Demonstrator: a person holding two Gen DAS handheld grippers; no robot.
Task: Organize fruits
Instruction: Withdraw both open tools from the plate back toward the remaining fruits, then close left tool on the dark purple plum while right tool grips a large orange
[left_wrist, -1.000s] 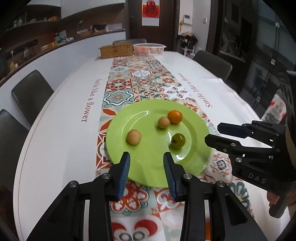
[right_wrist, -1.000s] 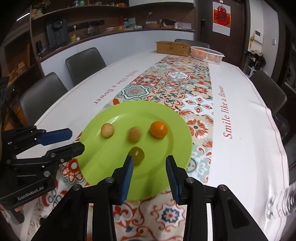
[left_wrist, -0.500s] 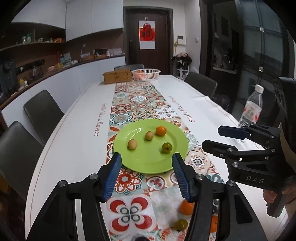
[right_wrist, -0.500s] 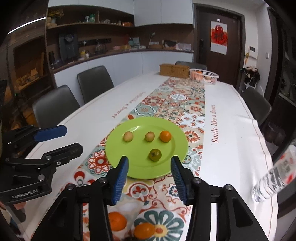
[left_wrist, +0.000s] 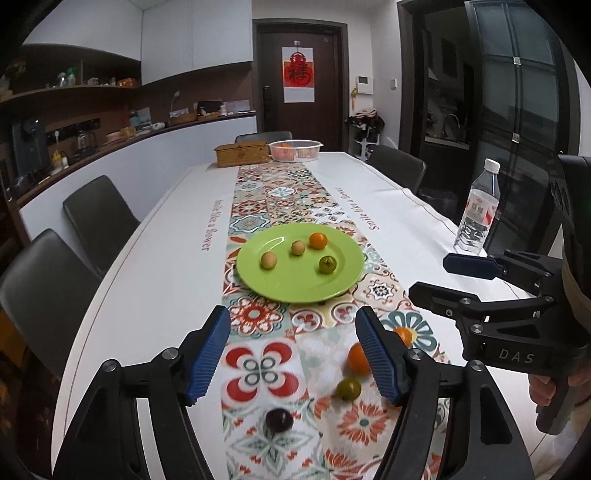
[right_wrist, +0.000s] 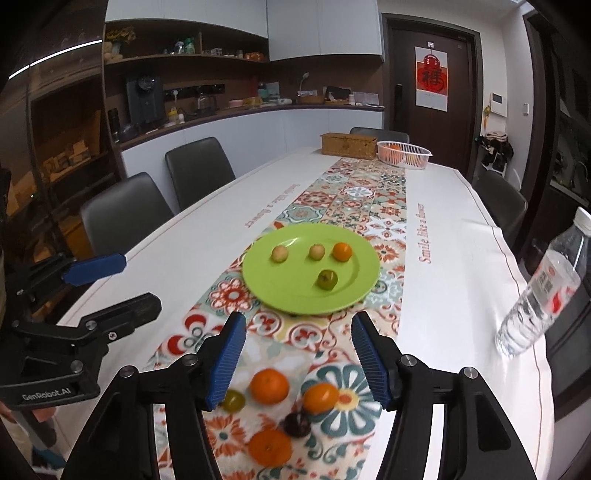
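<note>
A green plate (left_wrist: 280, 286) (right_wrist: 362, 291) on the patterned runner holds two beige fruits, an orange one (left_wrist: 318, 240) (right_wrist: 342, 251) and a green one (left_wrist: 327, 264) (right_wrist: 326, 279). Loose fruit lies on the runner nearer me: oranges (right_wrist: 269, 386) (left_wrist: 357, 358), a small green fruit (left_wrist: 348, 388) (right_wrist: 234, 400) and a dark plum (left_wrist: 279, 420) (right_wrist: 297, 422). My left gripper (left_wrist: 293, 356) is open and empty above the runner. My right gripper (right_wrist: 297, 356) is open and empty above the loose fruit.
A water bottle (left_wrist: 477, 210) (right_wrist: 543, 291) stands at the table's right edge. A wooden box (left_wrist: 242, 155) and a white basket (left_wrist: 295, 150) with fruit sit at the far end. Dark chairs line both sides.
Both grippers have drawn back and up from the plate and opened wider. The loose fruit on the near runner has come into view.
</note>
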